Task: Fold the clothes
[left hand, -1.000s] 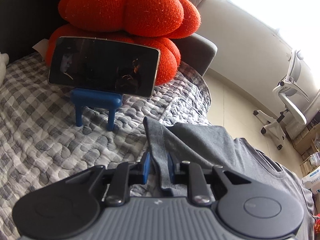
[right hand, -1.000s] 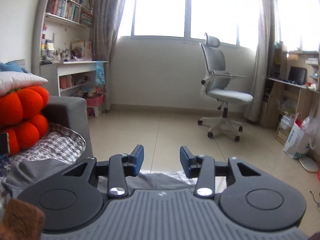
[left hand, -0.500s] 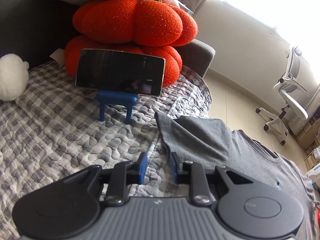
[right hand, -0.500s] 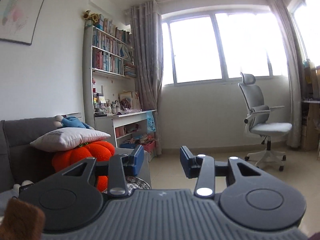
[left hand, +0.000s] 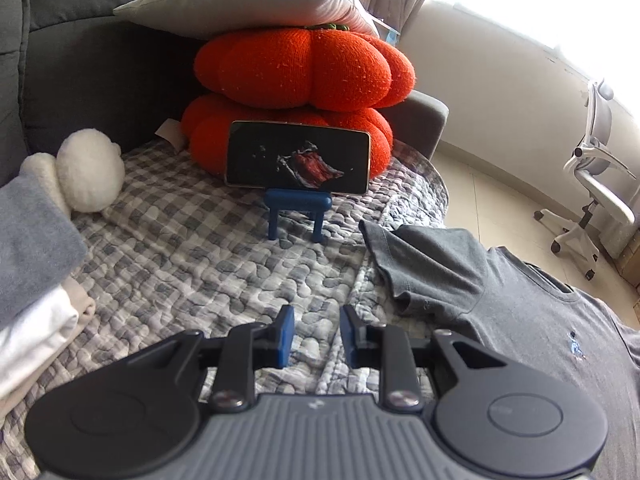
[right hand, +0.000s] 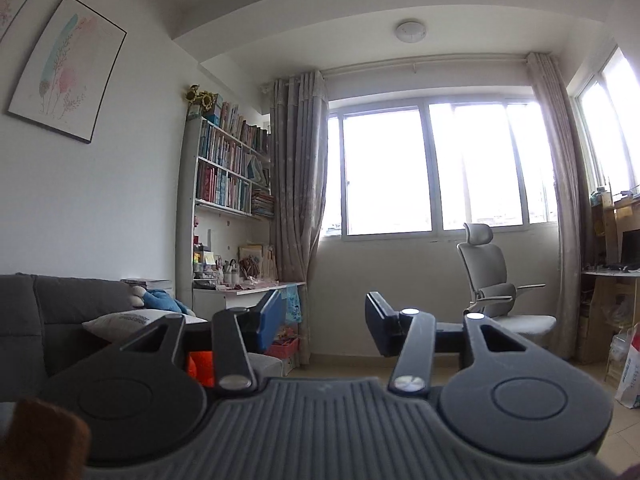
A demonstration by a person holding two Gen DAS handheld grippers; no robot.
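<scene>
Checkered quilt (left hand: 192, 264) holds a grey T-shirt (left hand: 500, 304) spread right of the released left hand-held gripper (left hand: 316, 334); the right hand-held gripper (right hand: 322, 322), also released, faces away, risking a lopsided fold.

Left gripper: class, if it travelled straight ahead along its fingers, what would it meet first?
Probably the checked quilt: the open left gripper hangs above it, pointing toward the blue phone stand farther ahead. Depth is hard to judge; the grey T-shirt lies off to the right.

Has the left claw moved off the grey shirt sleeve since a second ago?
Yes. The left claw let go of the sleeve and backed away from the phone, now open.
</scene>
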